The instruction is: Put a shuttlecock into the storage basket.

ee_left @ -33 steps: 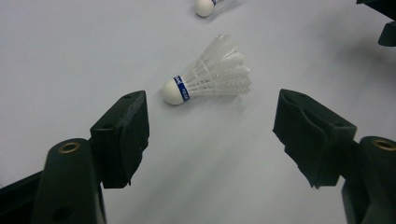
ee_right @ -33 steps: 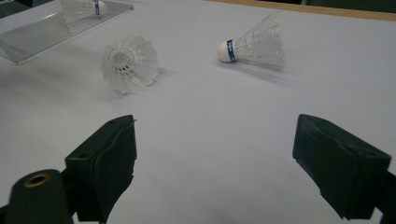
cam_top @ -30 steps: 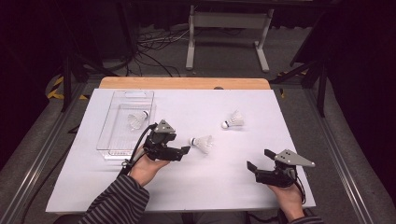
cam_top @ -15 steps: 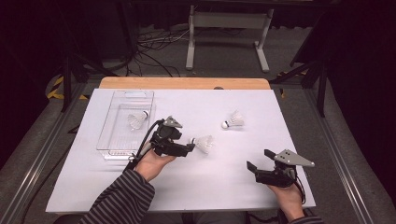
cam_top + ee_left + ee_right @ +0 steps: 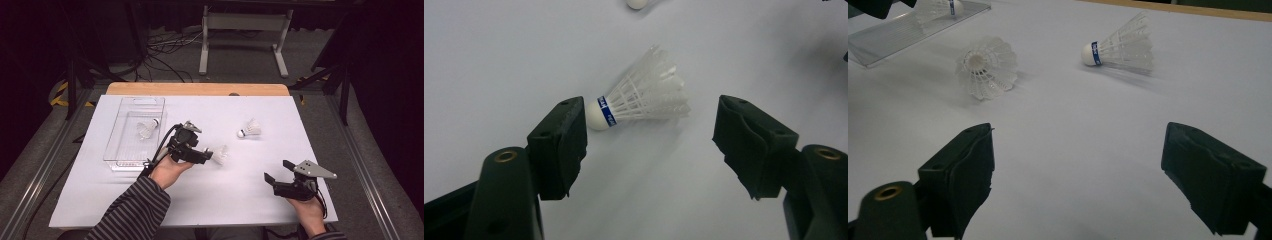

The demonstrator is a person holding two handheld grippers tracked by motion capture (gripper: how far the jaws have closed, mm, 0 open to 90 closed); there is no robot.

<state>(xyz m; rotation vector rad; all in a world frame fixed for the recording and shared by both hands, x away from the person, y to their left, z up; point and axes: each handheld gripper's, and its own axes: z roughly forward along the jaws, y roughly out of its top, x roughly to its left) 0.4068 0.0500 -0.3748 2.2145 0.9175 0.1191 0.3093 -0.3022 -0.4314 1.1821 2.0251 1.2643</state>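
a clear tray (image 5: 116,150) sits on the white table (image 5: 240,200) at the left, with one birdie (image 5: 146,128) lying in it. another birdie (image 5: 249,130) lies on its side farther right. black cables (image 5: 165,47) lie on the floor behind.

Shuttlecocks: three in all
- in the tray: one shuttlecock (image 5: 146,129)
- on the white table cover, in the middle: one shuttlecock (image 5: 218,154)
- on the white table cover, farther right: one shuttlecock (image 5: 250,129)

Clear plastic tray (image 5: 116,157): one
Grippers: two, left gripper (image 5: 203,155) and right gripper (image 5: 278,171)
Hands: two
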